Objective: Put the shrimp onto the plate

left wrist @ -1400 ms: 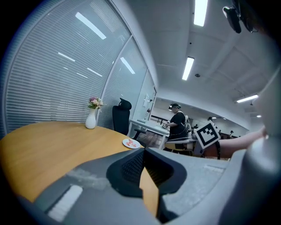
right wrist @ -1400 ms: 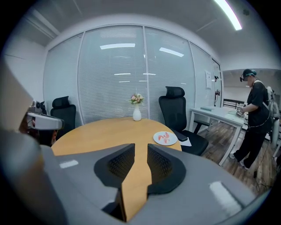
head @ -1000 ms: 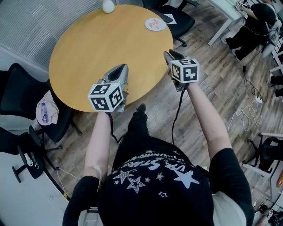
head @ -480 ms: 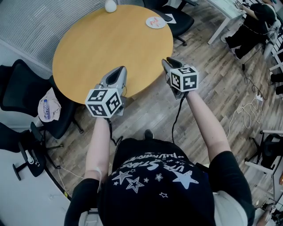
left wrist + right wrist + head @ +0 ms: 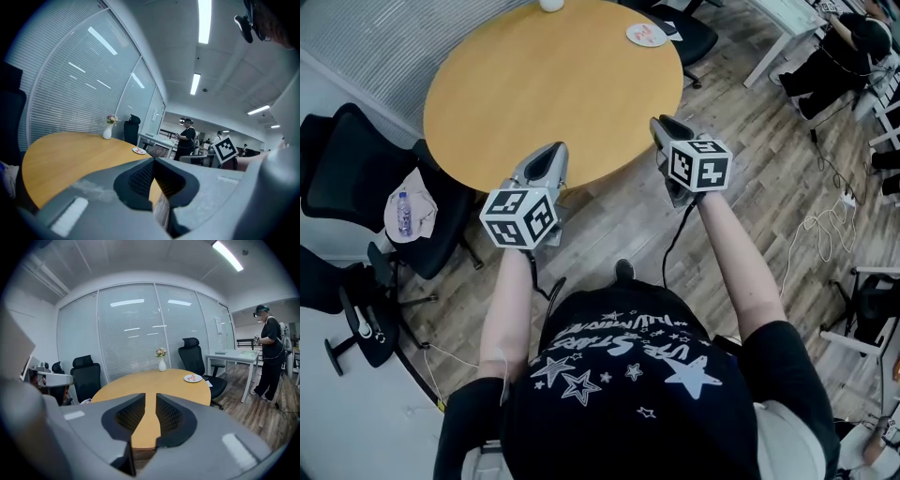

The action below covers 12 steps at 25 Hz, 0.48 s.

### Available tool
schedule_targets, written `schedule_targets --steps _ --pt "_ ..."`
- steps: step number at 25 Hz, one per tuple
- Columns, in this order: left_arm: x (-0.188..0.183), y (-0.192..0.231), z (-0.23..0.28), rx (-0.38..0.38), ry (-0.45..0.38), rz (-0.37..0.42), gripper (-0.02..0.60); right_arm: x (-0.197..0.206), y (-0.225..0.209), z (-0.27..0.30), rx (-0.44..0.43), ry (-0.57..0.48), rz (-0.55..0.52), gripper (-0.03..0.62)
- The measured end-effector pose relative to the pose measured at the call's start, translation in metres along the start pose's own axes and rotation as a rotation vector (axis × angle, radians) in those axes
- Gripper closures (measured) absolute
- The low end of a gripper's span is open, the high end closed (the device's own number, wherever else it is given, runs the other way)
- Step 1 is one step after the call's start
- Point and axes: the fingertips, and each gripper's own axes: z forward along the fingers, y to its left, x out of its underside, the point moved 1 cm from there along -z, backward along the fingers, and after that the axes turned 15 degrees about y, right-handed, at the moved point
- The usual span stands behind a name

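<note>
A white plate (image 5: 647,35) with pink shrimp (image 5: 648,37) on it sits at the far right rim of the round wooden table (image 5: 553,84). The plate also shows small in the left gripper view (image 5: 139,150) and the right gripper view (image 5: 192,378). My left gripper (image 5: 547,155) hangs at the table's near edge, shut and empty (image 5: 153,161). My right gripper (image 5: 660,126) is off the table's right edge over the floor, its jaws drawn together to a thin slit with nothing in them (image 5: 150,397). Both point across the table, far from the plate.
A white vase (image 5: 161,364) with flowers stands at the table's far rim. Black office chairs ring the table; one at the left (image 5: 356,159) holds a bottle (image 5: 405,214). A person (image 5: 269,357) stands to the right by desks. Cables lie on the wood floor (image 5: 825,234).
The table and plate have slid up the head view. Both grippers have drawn back from over the tabletop to its near edge. The jaws look the same.
</note>
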Motion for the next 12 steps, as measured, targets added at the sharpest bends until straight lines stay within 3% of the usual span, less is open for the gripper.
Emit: schedule_targets --steps 12 --pt "0.057 0.008 -0.069 0.037 0.037 -0.012 0.58 0.04 0.09 -0.024 0.008 0.001 0.019 0.562"
